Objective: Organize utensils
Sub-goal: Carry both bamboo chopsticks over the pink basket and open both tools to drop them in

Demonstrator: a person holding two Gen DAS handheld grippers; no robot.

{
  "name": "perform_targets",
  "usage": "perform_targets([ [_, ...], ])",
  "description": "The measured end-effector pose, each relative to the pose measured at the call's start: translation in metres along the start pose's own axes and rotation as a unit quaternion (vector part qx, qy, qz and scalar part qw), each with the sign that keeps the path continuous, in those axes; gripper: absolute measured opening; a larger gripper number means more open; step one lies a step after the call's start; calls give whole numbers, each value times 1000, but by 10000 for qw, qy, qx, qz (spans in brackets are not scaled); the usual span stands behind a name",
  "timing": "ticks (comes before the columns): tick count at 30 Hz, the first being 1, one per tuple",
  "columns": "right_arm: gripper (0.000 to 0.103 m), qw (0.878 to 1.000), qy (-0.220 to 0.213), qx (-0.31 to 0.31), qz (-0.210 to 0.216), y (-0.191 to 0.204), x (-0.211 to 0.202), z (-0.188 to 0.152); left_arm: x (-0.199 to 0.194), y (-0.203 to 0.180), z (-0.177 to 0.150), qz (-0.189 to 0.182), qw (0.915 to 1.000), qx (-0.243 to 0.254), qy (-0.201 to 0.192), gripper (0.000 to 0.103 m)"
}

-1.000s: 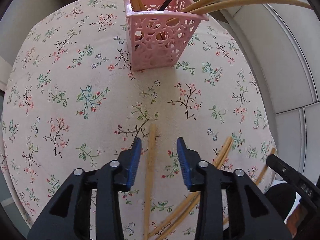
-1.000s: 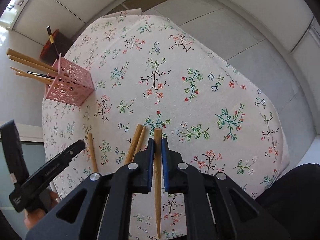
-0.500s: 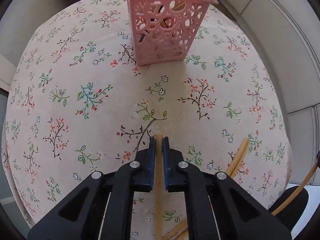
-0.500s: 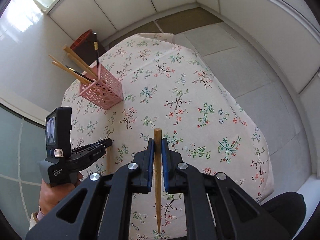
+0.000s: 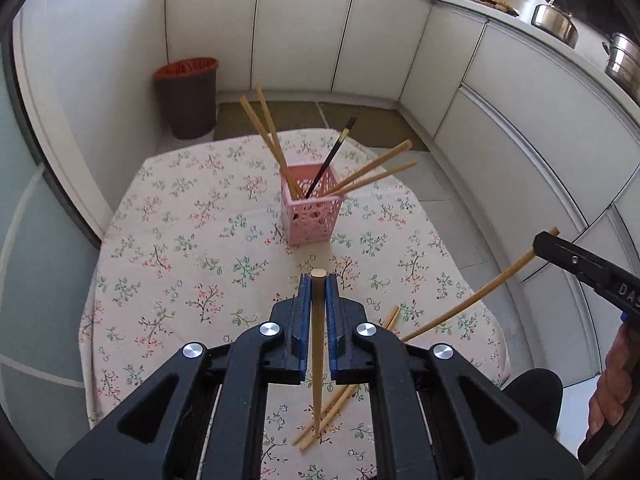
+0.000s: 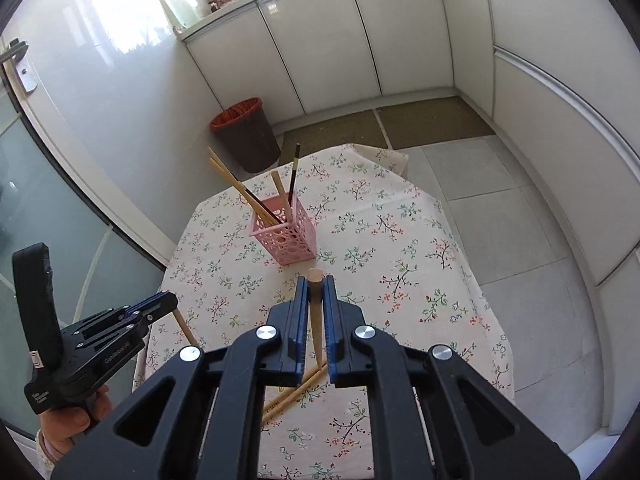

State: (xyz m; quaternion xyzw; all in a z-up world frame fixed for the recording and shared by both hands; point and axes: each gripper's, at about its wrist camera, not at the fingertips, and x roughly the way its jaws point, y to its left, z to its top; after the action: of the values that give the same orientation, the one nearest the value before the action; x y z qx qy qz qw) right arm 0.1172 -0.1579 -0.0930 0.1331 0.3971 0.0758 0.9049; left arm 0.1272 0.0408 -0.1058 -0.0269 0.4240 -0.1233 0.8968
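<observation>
Left gripper [image 5: 319, 280]: centre of the left wrist view, lifted above the table; fingers pinch one chopstick [image 5: 318, 344] near its thick blunt end, the tapered tip hanging down toward the cloth.
Right gripper [image 6: 315, 280]: centre of the right wrist view, also above the table; fingers pinch a second chopstick [image 6: 316, 320] just below its blunt end, thin end pointing down.
Holder [image 5: 310, 216]: pink openwork basket, upright, middle of the frame, beyond both grippers and apart from them.
Holder contents: four pale wooden chopsticks leaning out in two pairs, plus one dark chopstick [image 5: 332, 158] between them.
Loose chopsticks [image 5: 332, 412]: a pair lying on the cloth, lower centre of the left view, beneath the gripper; possibly a third near it, though the gripper body hides that area.
Table [image 5: 180, 240]: covered with a floral cloth; soft surface, sticks are unlikely to roll far.
Bin [image 5: 186, 96]: brown with a red rim, upper left, on the floor past the table.
Handling: chopsticks judged light, stiff, thin, round and smooth, so liable to swivel or slip in a pinch.
Where to grip: near the thick end, as both are now, leaving the narrow tip free to drop into the holder first.
Caution: the holder looks light and could tip if nudged by a stick.
</observation>
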Motion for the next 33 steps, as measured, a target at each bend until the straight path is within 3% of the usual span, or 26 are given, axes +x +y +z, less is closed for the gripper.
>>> perform_targets([
  [8, 8, 9990, -257, -225, 283, 24, -41, 46, -73, -23, 56, 36, 9966, 360, -736, 6],
  [14, 8, 9967, -552, -305, 502, 44, -70, 95, -94, -29, 103, 161, 9933, 425, -1065, 6],
  [18, 8, 9941, -889, -394, 485, 58, -77, 127, -91, -28, 129, 206, 9919, 362, -1200, 6],
  [24, 8, 9921, -1073, -451, 459, 71, -51, 163, -67, -25, 154, 226, 9910, 281, -1286, 6],
  [33, 8, 9929, -965, -611, 335, 79, 4, 181, -17, -4, 170, 222, 9928, 59, -1177, 6],
])
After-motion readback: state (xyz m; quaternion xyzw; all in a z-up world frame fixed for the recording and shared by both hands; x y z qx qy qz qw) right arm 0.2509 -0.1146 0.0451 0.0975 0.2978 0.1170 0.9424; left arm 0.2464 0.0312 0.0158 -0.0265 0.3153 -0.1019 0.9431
